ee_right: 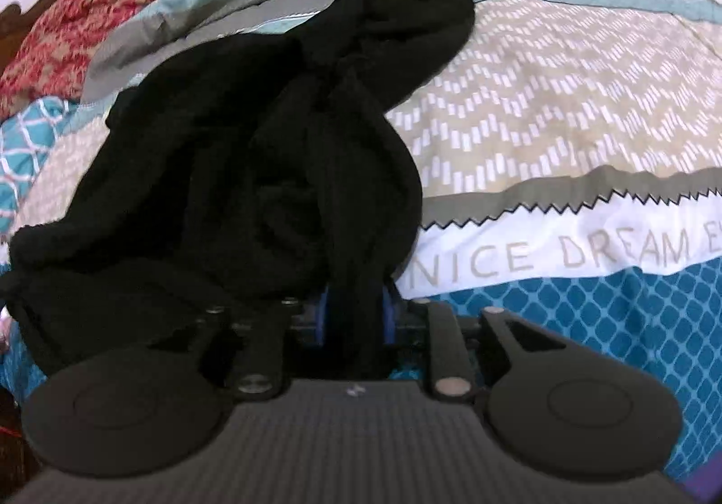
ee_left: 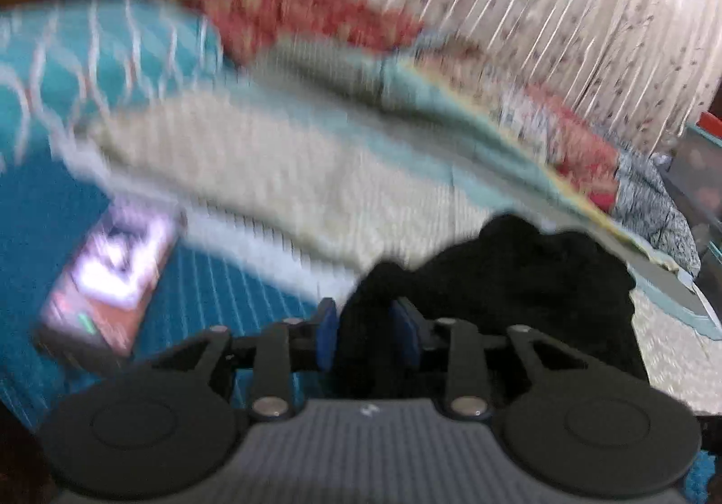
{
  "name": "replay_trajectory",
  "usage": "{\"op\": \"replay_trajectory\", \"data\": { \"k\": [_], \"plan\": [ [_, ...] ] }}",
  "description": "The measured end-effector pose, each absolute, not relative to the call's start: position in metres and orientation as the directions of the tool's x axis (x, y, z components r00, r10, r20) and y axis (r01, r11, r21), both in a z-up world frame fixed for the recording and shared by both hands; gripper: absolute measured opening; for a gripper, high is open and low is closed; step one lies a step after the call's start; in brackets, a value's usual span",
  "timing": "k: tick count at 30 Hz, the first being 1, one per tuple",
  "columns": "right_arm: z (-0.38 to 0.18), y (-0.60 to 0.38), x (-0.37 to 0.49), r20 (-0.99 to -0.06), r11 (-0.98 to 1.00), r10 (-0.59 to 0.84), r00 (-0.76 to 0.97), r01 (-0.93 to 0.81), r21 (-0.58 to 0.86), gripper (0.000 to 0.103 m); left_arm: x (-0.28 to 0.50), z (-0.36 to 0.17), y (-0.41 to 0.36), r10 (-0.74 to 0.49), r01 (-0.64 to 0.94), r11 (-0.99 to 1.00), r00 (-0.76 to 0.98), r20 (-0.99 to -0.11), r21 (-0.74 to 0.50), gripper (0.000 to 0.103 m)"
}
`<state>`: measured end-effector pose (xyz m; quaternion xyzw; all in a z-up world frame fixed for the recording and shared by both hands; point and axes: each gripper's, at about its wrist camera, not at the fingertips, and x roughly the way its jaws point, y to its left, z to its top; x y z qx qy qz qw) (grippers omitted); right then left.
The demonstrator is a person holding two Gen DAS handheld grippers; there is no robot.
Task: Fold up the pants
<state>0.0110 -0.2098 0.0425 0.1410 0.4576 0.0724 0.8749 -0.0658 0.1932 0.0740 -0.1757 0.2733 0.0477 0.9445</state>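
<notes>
Left gripper (ee_left: 366,335): black two-finger tool with blue pads (ee_left: 326,335), nearest the lens in the left wrist view; jaws stand a narrow way apart with a fold of the black pants (ee_left: 519,278) bunched between them, pads pressing the cloth on both sides. Right gripper (ee_right: 354,321): same make, blue pads (ee_right: 321,319) partly buried; jaws likewise narrow and clamped on a rope-like gather of the same pants (ee_right: 252,152). Pants: black, soft knit, crumpled in a heap on the bed; in the right wrist view the mass spreads up and to the left from the jaws, one end reaching the grey-and-teal border of the bedspread (ee_right: 564,98). Bedspread: beige panel with white dashes, grey zigzag-edged band, white strip lettered "NICE DREAM", teal lattice section (ee_right: 609,314) nearest the gripper. Red floral blanket (ee_right: 81,25): rumpled at the far left edge of the bed. Phone (ee_left: 110,278): lit screen, lying on the teal section to the left of the left gripper, apart from the pants. Curtain (ee_left: 564,7): pale, pleated, small print, behind the bed. The left wrist view is heavily blurred, so the bedding there probably matches the above, but detail cannot be confirmed.
</notes>
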Motion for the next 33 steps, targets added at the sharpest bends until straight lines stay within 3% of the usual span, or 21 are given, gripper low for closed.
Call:
{"op": "replay_trajectory", "data": {
  "k": [3, 6, 10, 15, 22, 25, 27, 31, 33],
  "plan": [
    [0.043, -0.218, 0.009, -0.762, 0.936, 0.265, 0.590, 0.034, 0.351, 0.034, -0.072, 0.096, 0.185, -0.004, -0.149, 0.943, 0.889, -0.459, -0.297, 0.029],
    [0.045, -0.223, 0.006, -0.749, 0.932, 0.256, 0.611, 0.051, 0.360, 0.035, -0.062, 0.102, 0.161, -0.077, -0.055, 0.959, 0.894, -0.441, -0.279, 0.029],
    [0.047, -0.235, 0.012, -0.742, 0.932, 0.243, 0.624, 0.062, 0.357, 0.035, -0.038, 0.083, 0.126, -0.159, 0.044, 0.970, 0.857, -0.490, -0.239, 0.028],
    [0.058, -0.259, 0.027, -0.717, 0.932, 0.192, 0.670, 0.104, 0.347, 0.035, -0.006, 0.037, 0.118, -0.141, -0.021, 0.973, 0.731, -0.667, -0.229, 0.026],
    [0.059, -0.280, 0.086, -0.691, 0.909, 0.217, 0.690, 0.115, 0.401, 0.039, -0.008, 0.029, 0.128, -0.131, -0.047, 0.970, 0.729, -0.672, -0.240, 0.025],
    [0.054, -0.265, 0.119, -0.686, 0.918, 0.241, 0.687, 0.067, 0.390, 0.048, -0.003, 0.029, 0.120, -0.109, -0.045, 0.978, 0.727, -0.678, -0.205, 0.025],
    [0.052, -0.263, 0.142, -0.685, 0.918, 0.243, 0.687, 0.064, 0.390, 0.048, 0.001, 0.030, 0.120, -0.104, -0.045, 0.979, 0.725, -0.681, -0.198, 0.025],
    [0.045, -0.273, 0.201, -0.695, 0.888, 0.206, 0.689, 0.167, 0.429, 0.062, 0.003, 0.030, 0.122, -0.106, -0.048, 0.979, 0.718, -0.688, -0.200, 0.025],
    [0.037, -0.279, 0.228, -0.724, 0.882, 0.188, 0.663, 0.210, 0.422, 0.062, 0.004, 0.031, 0.119, -0.096, -0.051, 0.981, 0.715, -0.692, -0.188, 0.025]
  ]
}}
